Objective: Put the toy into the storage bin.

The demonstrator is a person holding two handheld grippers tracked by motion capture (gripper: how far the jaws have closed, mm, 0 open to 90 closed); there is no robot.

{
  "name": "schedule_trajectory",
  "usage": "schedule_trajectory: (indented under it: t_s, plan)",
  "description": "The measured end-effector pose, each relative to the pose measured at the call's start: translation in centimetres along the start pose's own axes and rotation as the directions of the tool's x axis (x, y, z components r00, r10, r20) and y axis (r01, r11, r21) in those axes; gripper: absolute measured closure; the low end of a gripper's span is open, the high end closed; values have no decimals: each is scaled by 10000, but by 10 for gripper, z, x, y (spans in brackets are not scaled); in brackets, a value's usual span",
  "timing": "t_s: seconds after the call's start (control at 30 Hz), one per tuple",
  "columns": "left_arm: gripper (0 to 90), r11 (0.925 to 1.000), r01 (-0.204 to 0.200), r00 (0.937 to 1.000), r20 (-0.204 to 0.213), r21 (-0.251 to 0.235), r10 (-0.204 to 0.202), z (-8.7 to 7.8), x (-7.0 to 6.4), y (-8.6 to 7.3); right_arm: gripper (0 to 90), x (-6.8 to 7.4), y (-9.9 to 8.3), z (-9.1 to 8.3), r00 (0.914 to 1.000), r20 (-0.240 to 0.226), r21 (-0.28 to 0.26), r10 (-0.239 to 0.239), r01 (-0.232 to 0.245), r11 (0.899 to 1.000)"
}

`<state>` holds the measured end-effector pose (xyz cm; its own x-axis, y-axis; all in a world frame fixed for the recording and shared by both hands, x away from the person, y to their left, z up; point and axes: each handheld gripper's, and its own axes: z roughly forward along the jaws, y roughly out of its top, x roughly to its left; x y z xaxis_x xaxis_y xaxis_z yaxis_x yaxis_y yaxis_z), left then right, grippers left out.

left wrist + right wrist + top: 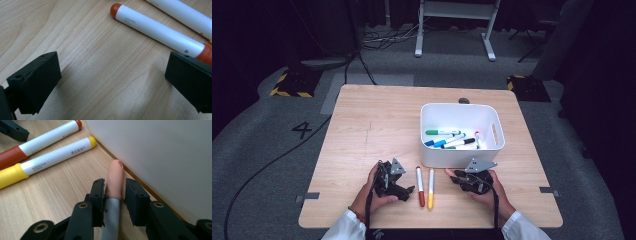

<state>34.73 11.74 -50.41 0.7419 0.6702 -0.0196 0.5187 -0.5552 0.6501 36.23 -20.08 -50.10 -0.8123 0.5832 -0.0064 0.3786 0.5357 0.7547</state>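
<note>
Beside bin point(494, 150), right gripper point(114, 187) clamping pen point(113, 182)

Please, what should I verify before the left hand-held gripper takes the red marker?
1. Left hand-held gripper open: ok.
2. Red marker between its jaws: not ok, it lies ahead of them.
3. Yellow marker apart from the red one: ok, narrow gap.
4. White bin upright, with room: ok.
5. Right hand-held gripper free: cannot tell, a pink-tipped thing stands between its jaws.
</note>
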Motion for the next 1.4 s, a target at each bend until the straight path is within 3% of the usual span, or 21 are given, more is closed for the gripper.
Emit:
schedule_trajectory:
  t_s: [0.2, 0.53, 0.93, 1.17, 1.4]
  plan:
    - [4, 10000, 0, 10000, -1, 0, 0, 0, 0, 0, 738, -7, -1, -2, 9989, -372, 39, -283, 284, 9996]
    - [4, 10000, -1, 10000, 0, 0, 1, 0, 0, 0, 745, -10, 0, -12, 9950, -810, 0, -582, 584, 9983]
    - [4, 10000, 4, 10000, -1, 2, -4, 0, 0, 0, 746, -5, 8, -61, 9917, -893, -1427, -928, 795, 9866]
    - [3, 10000, 4, 10000, 0, 4, -4, 0, 0, 0, 746, -4, 14, -87, 9915, -866, -2008, -974, 783, 9765]
    - [3, 10000, -21, 10000, 18, -9, 21, 0, 0, 0, 746, 1, 26, -112, 9894, -690, -2327, -1276, 1084, 9665]
